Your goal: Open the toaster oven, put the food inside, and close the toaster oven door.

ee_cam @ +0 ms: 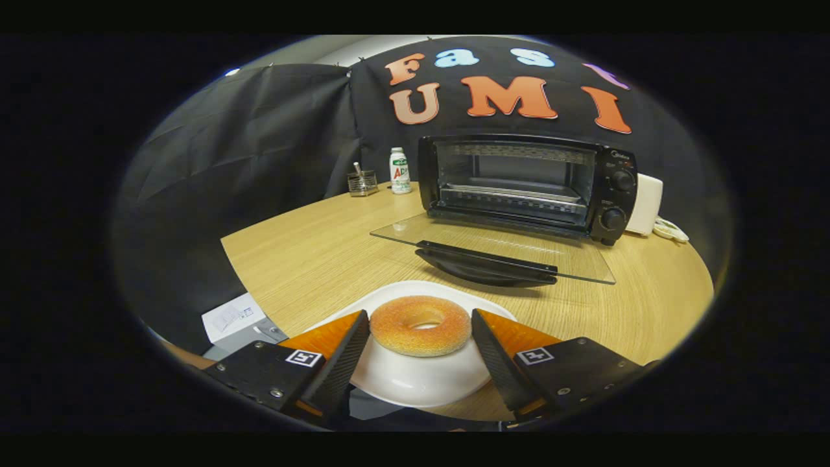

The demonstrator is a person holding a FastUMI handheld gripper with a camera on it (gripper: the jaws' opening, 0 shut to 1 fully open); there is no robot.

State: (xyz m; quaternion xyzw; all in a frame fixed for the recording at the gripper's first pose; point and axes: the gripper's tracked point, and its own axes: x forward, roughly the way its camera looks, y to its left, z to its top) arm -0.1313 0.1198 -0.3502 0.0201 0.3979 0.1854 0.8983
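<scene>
Beyond the fingers: toaster oven (528,185) door (493,246) already down. Gripper (420,331) spread around doughnut (420,324) on plate (415,383), not yet pinching. Loading, closing left.

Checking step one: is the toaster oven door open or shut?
Open: the toaster oven glass door lies flat over the table, rack exposed.
</scene>
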